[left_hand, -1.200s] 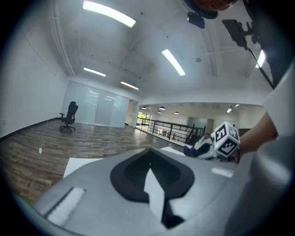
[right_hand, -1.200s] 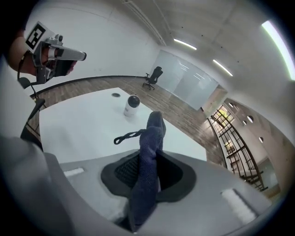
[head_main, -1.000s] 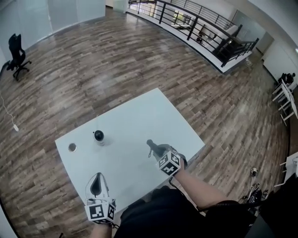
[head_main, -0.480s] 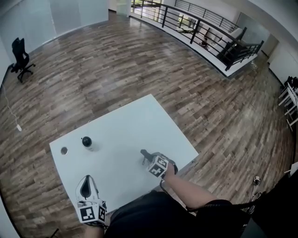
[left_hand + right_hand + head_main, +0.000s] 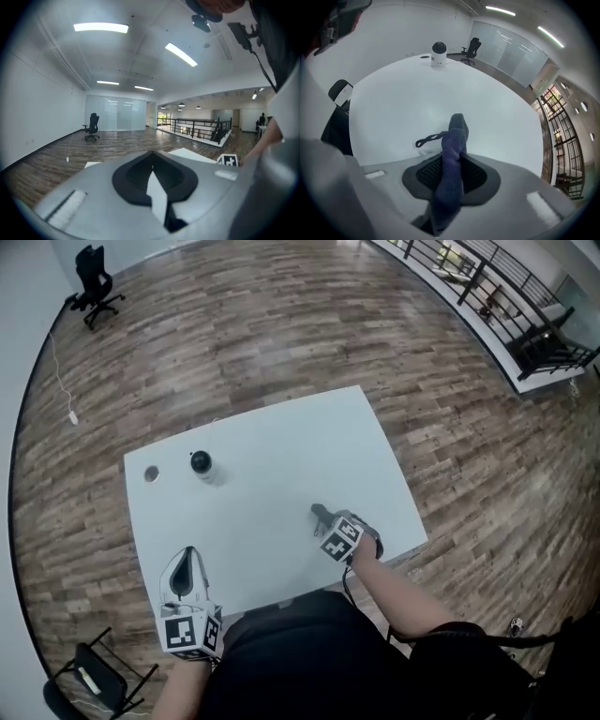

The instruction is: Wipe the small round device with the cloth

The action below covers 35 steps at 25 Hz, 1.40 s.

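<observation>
White flat rectangular desk point(image 5: 281, 442), matte and smooth, over wood-plank floor. Since a second ago the right hand-held gripper point(image 5: 326, 519) had dropped closer to the desk near its 4 o'clock edge. Its jaws had just eased open a touch, but the cloth point(image 5: 452, 159) was still pinched between them. So the wipe had not started, and the carry to the device was probably still to do. The left hand-held gripper point(image 5: 188, 559), grey plastic with black pads, sat at the desk's 7 o'clock edge, jaws together on nothing. The cloth was dark blue, soft and bunched into a narrow fold, with a thin black cord loop point(image 5: 426, 139). The small round device point(image 5: 201, 463), white body with a glossy black dome, stood upright at 10 o'clock from the cloth, well apart. A small flat round disc point(image 5: 151, 473) lay just beside it at 9 o'clock.
</observation>
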Available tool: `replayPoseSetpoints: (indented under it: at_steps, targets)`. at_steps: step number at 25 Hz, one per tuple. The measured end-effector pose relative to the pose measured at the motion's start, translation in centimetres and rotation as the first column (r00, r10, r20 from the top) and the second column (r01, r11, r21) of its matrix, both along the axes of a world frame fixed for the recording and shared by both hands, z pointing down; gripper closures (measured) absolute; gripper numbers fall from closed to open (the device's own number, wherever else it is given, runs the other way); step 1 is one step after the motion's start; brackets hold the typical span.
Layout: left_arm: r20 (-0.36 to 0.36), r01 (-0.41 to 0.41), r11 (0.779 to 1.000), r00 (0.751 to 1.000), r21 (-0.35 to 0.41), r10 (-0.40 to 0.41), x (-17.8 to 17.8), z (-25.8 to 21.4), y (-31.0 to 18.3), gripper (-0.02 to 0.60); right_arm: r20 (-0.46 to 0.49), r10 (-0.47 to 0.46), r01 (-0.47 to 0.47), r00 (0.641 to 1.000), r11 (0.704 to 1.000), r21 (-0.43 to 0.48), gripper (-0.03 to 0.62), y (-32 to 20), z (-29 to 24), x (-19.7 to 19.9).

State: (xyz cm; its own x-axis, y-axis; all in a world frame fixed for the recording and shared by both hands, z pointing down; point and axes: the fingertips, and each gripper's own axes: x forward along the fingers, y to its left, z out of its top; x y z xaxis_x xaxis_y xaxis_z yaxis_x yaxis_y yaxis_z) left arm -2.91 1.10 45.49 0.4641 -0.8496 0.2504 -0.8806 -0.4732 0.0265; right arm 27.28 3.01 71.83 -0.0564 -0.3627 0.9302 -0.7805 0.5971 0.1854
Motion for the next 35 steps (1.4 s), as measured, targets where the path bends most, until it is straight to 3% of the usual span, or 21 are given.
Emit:
replayPoseSetpoints:
  at_steps: [3, 7, 11, 14, 16, 20, 22, 24, 29, 32, 35]
  targets:
    - [0.006, 0.002, 1.000, 1.000, -0.018, -0.002, 0.3, 0.1, -0.2, 0.575, 0.012, -0.001, 0.001, 1.000, 1.000, -0.006, 0.494, -0.4, -0.2, 0.1]
    - [-0.002, 0.001, 0.999, 1.000, -0.035, -0.001, -0.3, 0.4, -0.6, 0.574, 0.116, 0.089, -0.094, 0.989, 0.995, 0.041, 0.336, -0.8, -2.3, -0.2]
    - [-0.007, 0.005, 1.000, 1.000, -0.016, -0.005, -0.5, -0.1, -1.1, 0.574, 0.140, 0.054, -0.067, 0.989, 0.994, 0.089, 0.321, -0.6, -4.9, -0.7]
    - [-0.017, -0.013, 1.000, 1.000, 0.018, 0.014, -0.1, -1.2, -1.6, 0.574, 0.206, 0.028, -0.078, 0.978, 0.968, 0.238, 0.321, -1.9, -9.1, -2.0]
    - [-0.037, -0.022, 0.998, 0.999, 0.054, 0.024, 0.1, -2.1, -2.2, 0.575, 0.296, 0.001, -0.115, 0.955, 0.922, 0.369, 0.321, -3.2, -12.9, -3.5]
    - [-0.073, -0.007, 0.992, 0.997, 0.122, 0.016, -0.1, -3.1, -3.5, 0.575, 0.444, -0.137, -0.199, 0.886, 0.751, 0.629, 0.321, -5.2, -20.6, -6.9]
    - [-0.059, -0.005, 0.992, 0.998, 0.122, 0.012, -0.2, -2.9, -4.0, 0.574, 0.458, -0.177, -0.216, 0.871, 0.700, 0.681, 0.328, -6.1, -22.3, -8.4]
    - [-0.045, -0.006, 0.995, 0.999, 0.100, 0.011, -0.1, -1.7, -4.2, 0.575, 0.470, -0.171, -0.230, 0.866, 0.699, 0.677, 0.399, -6.8, -22.1, -9.2]
    - [-0.001, -0.033, 0.998, 0.999, 0.056, 0.033, 0.2, 1.4, -3.6, 0.574, 0.517, -0.127, -0.273, 0.846, 0.731, 0.626, 0.591, -6.6, -19.8, -9.2]
    - [0.009, -0.041, 0.998, 0.999, 0.054, 0.041, 0.2, 2.1, -3.6, 0.574, 0.551, -0.094, -0.286, 0.829, 0.775, 0.563, 0.592, -6.0, -16.9, -9.6]
    - [0.018, -0.058, 0.997, 0.998, 0.054, 0.057, 0.7, 2.2, -3.6, 0.574, 0.552, -0.070, -0.290, 0.831, 0.792, 0.537, 0.592, -5.5, -15.1, -9.5]
